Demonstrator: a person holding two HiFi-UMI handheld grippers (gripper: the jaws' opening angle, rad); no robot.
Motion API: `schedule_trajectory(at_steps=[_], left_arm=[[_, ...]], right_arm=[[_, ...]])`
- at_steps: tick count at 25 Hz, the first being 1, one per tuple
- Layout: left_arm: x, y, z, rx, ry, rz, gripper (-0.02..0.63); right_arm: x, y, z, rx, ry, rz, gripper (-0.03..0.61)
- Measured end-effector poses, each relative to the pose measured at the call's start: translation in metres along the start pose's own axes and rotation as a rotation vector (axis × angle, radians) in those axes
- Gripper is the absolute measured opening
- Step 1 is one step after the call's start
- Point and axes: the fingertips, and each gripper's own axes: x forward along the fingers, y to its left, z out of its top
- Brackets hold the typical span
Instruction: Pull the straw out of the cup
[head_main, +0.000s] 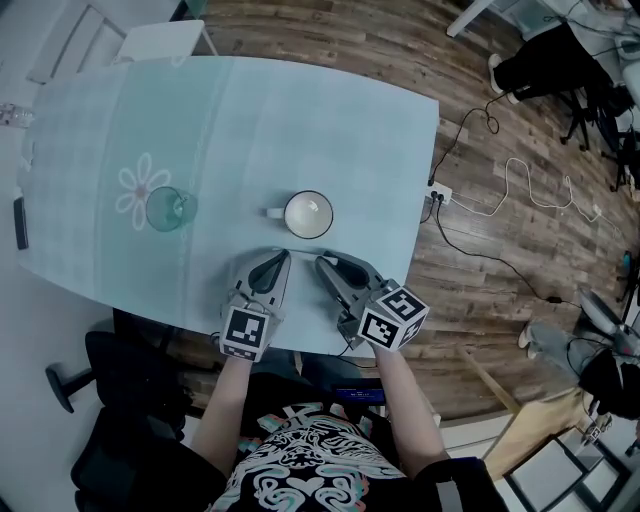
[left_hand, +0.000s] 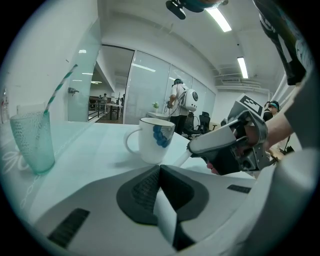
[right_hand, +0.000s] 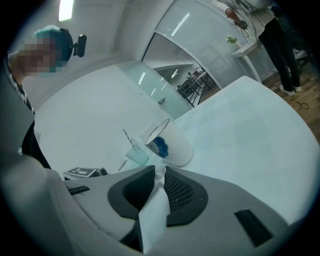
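Observation:
A teal glass cup (head_main: 168, 209) stands at the table's left on a flower print, and a striped straw (left_hand: 62, 85) leans in it. In the left gripper view the cup (left_hand: 32, 142) is far left. The right gripper view shows the cup (right_hand: 136, 152) half hidden behind the white mug (right_hand: 170, 142). My left gripper (head_main: 283, 256) is shut and empty, just in front of the mug (head_main: 308, 214). The right gripper (head_main: 322, 262) sits beside it, also shut and empty. Both are well to the right of the cup.
The white mug with a blue print (left_hand: 156, 139) stands between the grippers and the table's middle. A dark phone (head_main: 21, 222) lies at the table's left edge. A power strip (head_main: 440, 195) and cables lie on the wooden floor at right. The table's (head_main: 330, 120) near edge is just behind the grippers.

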Motion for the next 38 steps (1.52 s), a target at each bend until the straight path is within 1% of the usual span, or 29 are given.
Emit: schedule_trajectory(at_steps=[3,9,14,17,21,26,31,35,38], left_arm=[[0.001,-0.001,0.000,0.001,0.000,0.002,0.020],[0.001,-0.001,-0.001,0.007,0.007,0.003,0.018],[0.002,-0.002,-0.002,0.017,0.012,0.003,0.018],[0.002,-0.002,-0.002,0.015,0.014,0.005,0.018],[0.002,-0.002,-0.003,0.018,0.014,0.007,0.018],[0.002,-0.001,-0.002,0.013,0.012,0.009,0.018],[0.002,-0.002,-0.001,0.019,0.011,0.014,0.018],[0.003,-0.005,-0.003,0.051,0.021,0.015,0.018],[0.006,-0.010,-0.009,0.125,0.056,0.013,0.018]], right_arm=[[0.000,-0.004,0.000,-0.001,0.001,-0.030,0.080],[0.003,-0.016,-0.002,-0.033,0.009,-0.102,0.089],[0.003,-0.020,0.000,-0.045,0.012,-0.126,0.095],[0.002,-0.024,0.000,-0.052,0.014,-0.148,0.087],[0.001,-0.029,0.003,-0.063,-0.001,-0.178,0.091],[0.000,-0.031,0.005,-0.085,-0.004,-0.190,0.094],[-0.001,-0.033,0.007,-0.087,-0.014,-0.208,0.101],[-0.002,-0.033,0.007,-0.087,-0.018,-0.211,0.101],[-0.001,-0.032,0.008,-0.082,-0.024,-0.207,0.101]])
